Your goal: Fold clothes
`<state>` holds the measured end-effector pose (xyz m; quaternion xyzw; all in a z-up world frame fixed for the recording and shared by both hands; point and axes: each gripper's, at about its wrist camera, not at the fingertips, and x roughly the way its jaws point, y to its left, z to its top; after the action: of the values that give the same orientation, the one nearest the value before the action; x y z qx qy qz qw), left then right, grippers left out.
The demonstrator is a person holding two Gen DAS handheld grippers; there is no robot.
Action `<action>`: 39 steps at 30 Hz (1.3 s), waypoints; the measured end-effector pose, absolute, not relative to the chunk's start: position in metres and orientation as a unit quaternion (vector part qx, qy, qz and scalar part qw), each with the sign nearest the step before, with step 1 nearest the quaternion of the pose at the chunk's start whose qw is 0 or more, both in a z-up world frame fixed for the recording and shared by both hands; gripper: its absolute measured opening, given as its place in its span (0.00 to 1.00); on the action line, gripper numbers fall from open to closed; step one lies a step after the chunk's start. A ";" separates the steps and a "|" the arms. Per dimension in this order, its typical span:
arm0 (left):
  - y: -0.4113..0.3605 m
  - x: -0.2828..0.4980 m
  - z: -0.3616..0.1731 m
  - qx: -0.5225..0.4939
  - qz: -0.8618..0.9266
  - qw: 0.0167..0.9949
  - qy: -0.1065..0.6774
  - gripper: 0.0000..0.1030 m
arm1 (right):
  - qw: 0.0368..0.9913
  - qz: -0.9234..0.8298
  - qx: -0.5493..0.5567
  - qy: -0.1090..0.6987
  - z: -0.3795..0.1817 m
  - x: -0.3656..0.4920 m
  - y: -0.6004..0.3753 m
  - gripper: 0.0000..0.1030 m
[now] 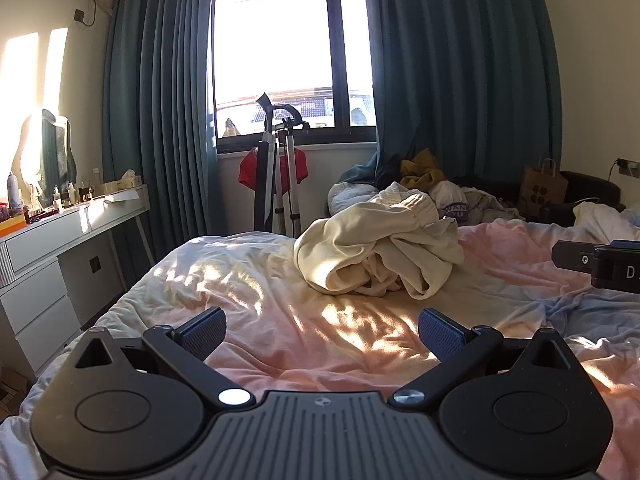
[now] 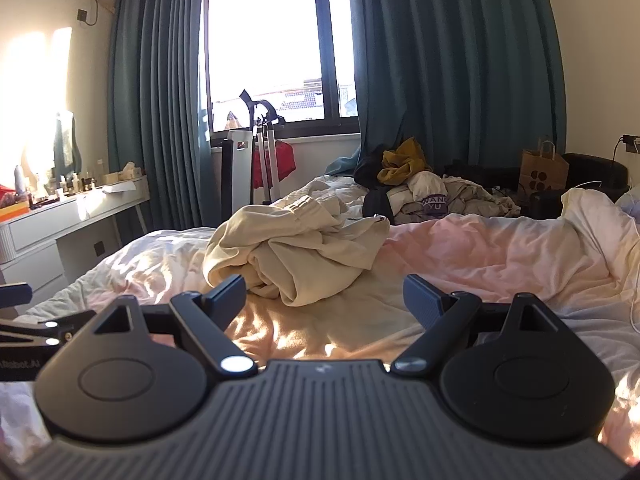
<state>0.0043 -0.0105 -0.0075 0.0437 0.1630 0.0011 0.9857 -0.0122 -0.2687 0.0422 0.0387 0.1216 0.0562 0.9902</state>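
- Garment [image 1: 376, 248]: cream, crumpled on bed [image 1: 280, 320], ahead of both grippers, untouched.
- Left gripper [image 1: 322, 334]: jaws wide, empty.
- Right gripper [image 2: 324, 300]: jaws wide, empty, garment just beyond.

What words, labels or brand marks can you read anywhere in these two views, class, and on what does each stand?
"WANG YU": purple patch on the white garment in the far clothes pile.
"D": side of the right claw; the rest is cut off.
Mirrored lettering on the left claw: unreadable.
Paper bag: dots only, no words.

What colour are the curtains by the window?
The curtains are dark teal blue, clearest in the left wrist view.
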 end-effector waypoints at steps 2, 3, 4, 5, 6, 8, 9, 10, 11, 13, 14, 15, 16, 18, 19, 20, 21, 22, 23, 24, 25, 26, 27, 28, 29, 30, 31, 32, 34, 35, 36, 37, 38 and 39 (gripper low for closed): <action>-0.009 0.005 -0.007 0.041 0.001 0.986 0.164 1.00 | 0.990 0.055 0.039 0.120 0.042 -0.013 -0.269 0.85; -0.009 0.005 -0.007 0.039 0.001 0.986 0.165 1.00 | 0.990 0.054 0.040 0.121 0.042 -0.013 -0.269 0.85; -0.008 0.005 -0.008 0.038 0.000 0.985 0.166 1.00 | 0.990 0.054 0.041 0.121 0.042 -0.013 -0.269 0.85; -0.007 0.005 -0.008 0.035 -0.005 0.986 0.165 1.00 | 0.990 0.052 0.041 0.122 0.043 -0.014 -0.269 0.85; -0.006 0.006 -0.008 0.032 -0.010 0.986 0.165 1.00 | 0.990 0.051 0.040 0.122 0.044 -0.015 -0.268 0.85; -0.006 0.009 -0.008 0.028 -0.017 0.986 0.166 1.00 | 0.991 0.050 0.041 0.120 0.046 -0.019 -0.268 0.85; -0.007 0.013 -0.009 0.028 -0.020 0.985 0.169 1.00 | 0.991 0.049 0.044 0.117 0.049 -0.022 -0.268 0.85; -0.008 0.018 -0.009 0.031 -0.021 0.984 0.173 1.00 | 0.991 0.049 0.046 0.114 0.051 -0.024 -0.268 0.85; -0.010 0.026 -0.010 0.033 -0.020 0.983 0.178 1.00 | 0.992 0.048 0.045 0.111 0.053 -0.026 -0.268 0.85; -0.012 0.043 -0.009 0.023 -0.025 0.982 0.187 0.99 | 0.992 0.043 0.040 0.108 0.056 -0.027 -0.267 0.85; -0.013 0.055 -0.007 0.012 -0.034 0.980 0.196 0.98 | 0.993 0.040 0.039 0.109 0.056 -0.027 -0.268 0.85; -0.016 0.069 -0.005 0.001 -0.041 0.978 0.203 0.96 | 0.992 0.039 0.041 0.112 0.055 -0.025 -0.270 0.85; -0.020 0.082 -0.003 -0.010 -0.049 0.976 0.210 0.96 | 0.992 0.039 0.043 0.115 0.053 -0.023 -0.271 0.85; -0.031 0.114 0.002 -0.020 -0.058 0.974 0.219 0.96 | 0.991 0.039 0.053 0.119 0.050 -0.019 -0.277 0.85; -0.040 0.132 0.005 -0.019 -0.059 0.973 0.221 0.96 | 0.990 0.039 0.058 0.125 0.047 -0.016 -0.280 0.85; -0.048 0.150 0.009 -0.018 -0.060 0.973 0.222 0.96 | 0.988 0.038 0.064 0.132 0.045 -0.012 -0.284 0.85; -0.057 0.169 0.013 -0.019 -0.061 0.973 0.220 0.96 | 0.987 0.037 0.072 0.139 0.043 -0.008 -0.288 0.85; -0.065 0.186 0.016 -0.020 -0.061 0.974 0.218 0.96 | 0.986 0.035 0.079 0.144 0.040 -0.004 -0.292 0.85; -0.075 0.208 0.021 -0.019 -0.062 0.974 0.215 0.96 | 0.985 0.032 0.083 0.148 0.037 0.000 -0.295 0.85; -0.084 0.228 0.025 -0.019 -0.060 0.975 0.214 0.96 | 0.984 0.028 0.085 0.153 0.034 0.004 -0.298 0.85; -0.093 0.251 0.029 -0.017 -0.057 0.975 0.214 0.96 | 0.983 0.024 0.087 0.158 0.031 0.008 -0.300 0.85; -0.102 0.273 0.032 -0.014 -0.055 0.975 0.215 0.96 | 0.982 0.021 0.088 0.163 0.028 0.012 -0.303 0.85; -0.110 0.296 0.035 -0.010 -0.054 0.974 0.218 0.96 | 0.981 0.019 0.091 0.168 0.024 0.017 -0.306 0.85; -0.118 0.318 0.037 -0.002 -0.053 0.974 0.218 0.96 | 0.980 0.016 0.094 0.172 0.020 0.021 -0.308 0.85; -0.124 0.338 0.038 0.009 -0.047 0.975 0.218 0.96 | 0.980 0.014 0.096 0.175 0.015 0.027 -0.311 0.85; -0.130 0.360 0.038 0.026 -0.035 0.975 0.220 0.96 | 0.979 0.011 0.099 0.179 0.011 0.033 -0.314 0.85; -0.136 0.380 0.037 0.039 -0.022 0.973 0.227 0.96 | 0.978 0.009 0.101 0.182 0.006 0.039 -0.317 0.85; -0.140 0.401 0.035 0.050 -0.010 0.971 0.235 0.96 | 0.977 0.006 0.103 0.185 0.002 0.045 -0.320 0.85; -0.142 0.444 0.031 0.041 0.002 0.964 0.261 0.95 | 0.975 0.005 0.110 0.194 -0.009 0.057 -0.326 0.85; -0.141 0.463 0.030 0.031 0.003 0.962 0.271 0.95 | 0.972 0.006 0.116 0.203 -0.016 0.065 -0.329 0.85; -0.140 0.480 0.029 0.025 0.003 0.961 0.277 0.95 | 0.969 0.011 0.127 0.213 -0.023 0.072 -0.333 0.85; -0.141 0.496 0.027 0.028 0.007 0.959 0.283 0.95 | 0.966 0.017 0.136 0.220 -0.028 0.079 -0.334 0.85; -0.142 0.511 0.025 0.031 0.011 0.957 0.290 0.95 | 0.963 0.024 0.146 0.226 -0.034 0.085 -0.336 0.85; -0.144 0.524 0.022 0.033 0.010 0.953 0.301 0.94 | 0.960 0.030 0.155 0.232 -0.039 0.091 -0.337 0.85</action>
<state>0.5244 -0.1440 0.0224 0.0333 0.3005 0.0098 0.9531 0.0907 -0.3370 -0.0389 0.1550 0.2323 0.0302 0.9597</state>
